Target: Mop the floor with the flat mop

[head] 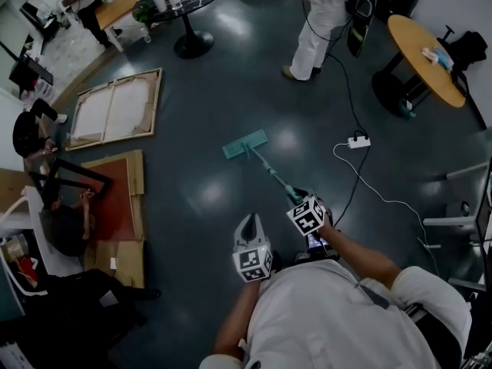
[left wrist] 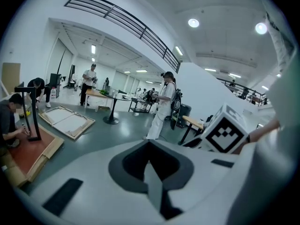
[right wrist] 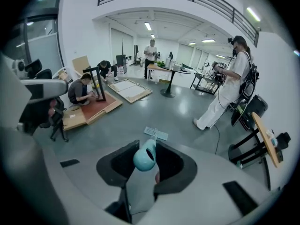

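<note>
Mop (head: pixel 245 144) teal, flat head on floor (head: pixel 200 106) | right tool (head: pixel 297 198) grips handle (head: pixel 269 171) | left tool (head: pixel 247 224) closed, empty

Open floor (head: pixel 207 106) lies around the flat mop (head: pixel 246 144), bounded by a power strip (head: pixel 358 141) rightward and cardboard (head: pixel 131 250) leftward.

the head view is dim and blue-grey; the glossy floor (head: pixel 231 98) carries soft pale glare patches from lamps overhead, and the frame bends and darkens toward its corners. both gripper views are bright, lit by round ceiling lights (left wrist: pixel 193 22) and strip lights (right wrist: pixel 148 26) against white walls, ringed by a black fisheye border. close to the lens, the left hand-held gripper (left wrist: pixel 151 177) and the mop handle (right wrist: pixel 144 157) look soft; the far room is sharper.
</note>
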`<state>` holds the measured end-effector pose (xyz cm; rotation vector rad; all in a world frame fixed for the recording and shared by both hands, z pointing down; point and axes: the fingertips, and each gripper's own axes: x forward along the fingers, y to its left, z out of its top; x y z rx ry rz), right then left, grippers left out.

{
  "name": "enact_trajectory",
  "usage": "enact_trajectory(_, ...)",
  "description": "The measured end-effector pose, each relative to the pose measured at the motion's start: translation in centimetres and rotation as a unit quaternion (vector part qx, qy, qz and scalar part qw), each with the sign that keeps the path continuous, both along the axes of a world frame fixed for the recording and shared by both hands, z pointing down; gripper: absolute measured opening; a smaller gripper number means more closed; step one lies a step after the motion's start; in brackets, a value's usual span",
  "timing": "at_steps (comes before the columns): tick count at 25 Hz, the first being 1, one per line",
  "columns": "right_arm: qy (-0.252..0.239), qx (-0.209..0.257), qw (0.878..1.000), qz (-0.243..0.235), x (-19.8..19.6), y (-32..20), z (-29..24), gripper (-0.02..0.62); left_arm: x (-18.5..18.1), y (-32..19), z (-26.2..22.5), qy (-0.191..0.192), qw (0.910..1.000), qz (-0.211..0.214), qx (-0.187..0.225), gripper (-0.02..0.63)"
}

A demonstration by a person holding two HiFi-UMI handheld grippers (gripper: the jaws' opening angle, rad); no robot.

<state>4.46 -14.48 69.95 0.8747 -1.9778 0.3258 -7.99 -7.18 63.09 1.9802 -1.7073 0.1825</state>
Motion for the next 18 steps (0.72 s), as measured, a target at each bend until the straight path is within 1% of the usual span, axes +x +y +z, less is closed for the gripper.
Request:
enact_trajectory(5,-0.001,-0.017,1.000,-0.012,2.8,6.2,-3.5,0.114,1.6,1.7,-2.1,0.009,0.9998,0.006,0.018,0.005)
enact_trajectory(9,-0.007,-0.023,0.999,-0.021,3.9,9.3,-5.2,0.114,2.6,2.8,-3.2,0.013,0.9995,0.003,0.028,0.005)
enact_trajectory(12,-0.014,-0.019,0.999,-0.022,4.1,10.3,-5.1,0.114,3.1,3.6,-3.1,0.016,0.9994,0.000,0.030,0.005)
enact_trajectory(15,-0.019,-0.012,1.000,-0.022,3.8,10.3,-5.1,0.114,3.3,4.1,-2.9,0.017,0.9995,0.000,0.028,0.005)
enact_trajectory(18,-0.020,-0.007,1.000,-0.024,3.6,10.3,-5.2,0.114,3.4,4.5,-3.3,0.014,0.9993,0.003,0.034,0.005)
